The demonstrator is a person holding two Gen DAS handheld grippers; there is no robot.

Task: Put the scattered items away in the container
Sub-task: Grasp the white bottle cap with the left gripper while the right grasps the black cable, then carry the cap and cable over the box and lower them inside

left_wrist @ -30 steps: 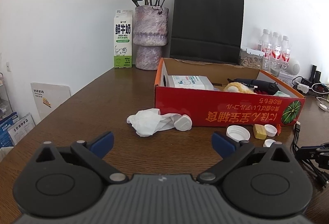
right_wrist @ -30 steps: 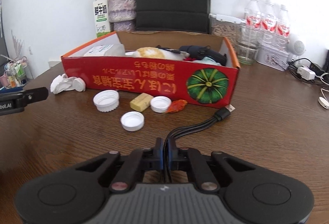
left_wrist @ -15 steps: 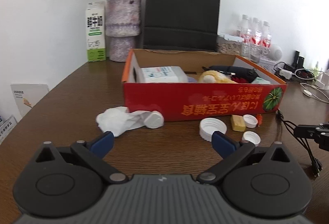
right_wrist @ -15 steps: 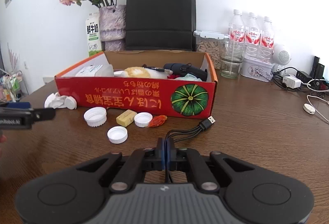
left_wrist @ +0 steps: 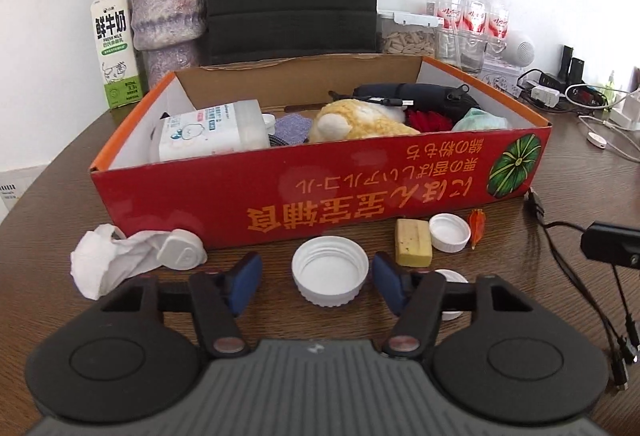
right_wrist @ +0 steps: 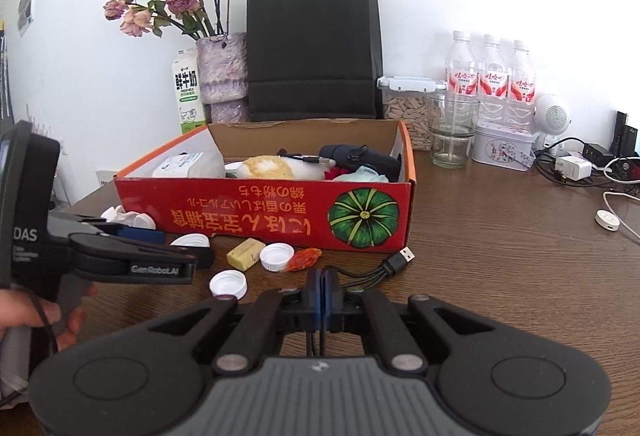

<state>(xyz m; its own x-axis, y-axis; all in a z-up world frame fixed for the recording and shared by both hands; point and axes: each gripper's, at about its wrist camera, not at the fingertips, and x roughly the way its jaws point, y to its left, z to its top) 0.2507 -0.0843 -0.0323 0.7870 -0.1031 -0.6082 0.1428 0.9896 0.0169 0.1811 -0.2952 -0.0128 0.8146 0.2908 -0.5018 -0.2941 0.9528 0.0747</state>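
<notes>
The left gripper (left_wrist: pixel 318 276) is seen with its jaws partly apart and closing, a large white cap (left_wrist: pixel 330 275) lying between the blue pads (left_wrist: pixel 244 282). The pads are not yet pressed on the cap; a gap is visible on each side. The cap rests open side up on the counter (left_wrist: pixel 520 276), its threaded inner wall visible.

The right gripper (right_wrist: pixel 323 286) is seen with its jaws together, clamped on a black cable (right_wrist: pixel 362 272). The cable splits into several leads beyond the pads, and a USB plug (right_wrist: pixel 402 258) lies on the counter at 1 o'clock from the jaws.

The red box (left_wrist: pixel 320 192) stands at 12 o'clock from the left gripper, just beyond the cap, open at the top. Inside it are seen a white pack (left_wrist: pixel 210 136), a yellow plush (left_wrist: pixel 360 120), a dark pouch (left_wrist: pixel 412 96) and a pale green cloth (left_wrist: pixel 480 120).

Loose on the counter before the box are a crumpled tissue (left_wrist: pixel 116 262) at 10 o'clock, a yellow block (left_wrist: pixel 413 242) at 1 o'clock, a small white cap (left_wrist: pixel 450 233) touching the block, and an orange wrapper (left_wrist: pixel 477 228) just beside that cap. Another small cap (right_wrist: pixel 228 284) is seen in the right view, at 10 o'clock from the right jaws.

A hand (right_wrist: pixel 48 316) is seen on the left gripper's handle.
</notes>
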